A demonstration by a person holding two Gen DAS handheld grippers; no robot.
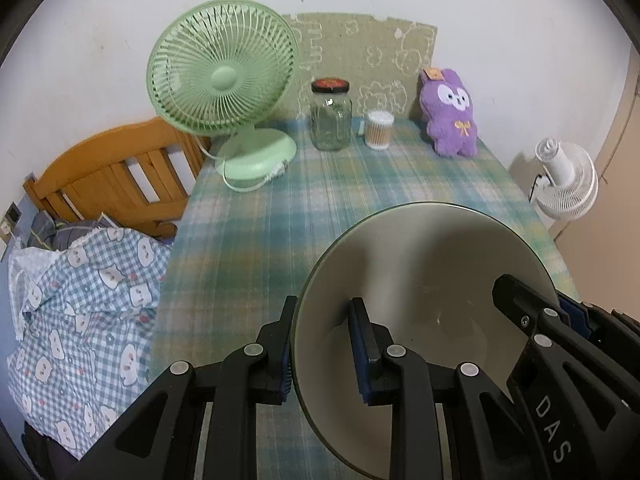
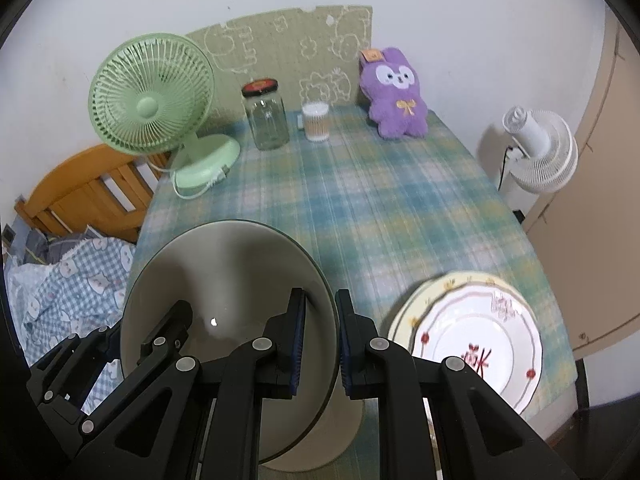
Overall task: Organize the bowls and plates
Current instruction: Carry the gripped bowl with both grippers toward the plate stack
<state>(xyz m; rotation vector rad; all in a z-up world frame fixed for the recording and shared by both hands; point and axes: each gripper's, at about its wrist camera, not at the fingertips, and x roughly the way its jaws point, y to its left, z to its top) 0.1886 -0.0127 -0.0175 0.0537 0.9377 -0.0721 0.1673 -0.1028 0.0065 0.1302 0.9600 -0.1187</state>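
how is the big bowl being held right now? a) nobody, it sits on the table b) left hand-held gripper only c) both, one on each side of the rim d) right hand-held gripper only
c: the left hand-held gripper and the right hand-held gripper each clamp opposite sides of the bowl rim.

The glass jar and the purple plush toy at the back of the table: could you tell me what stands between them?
A small clear cup of cotton swabs stands between the glass jar and the purple plush toy; both wrist views show it.

Glossy ceramic bowl (image 1: 420, 264), matt woven tablecloth (image 1: 280, 216), clear glass jar (image 1: 331, 124).
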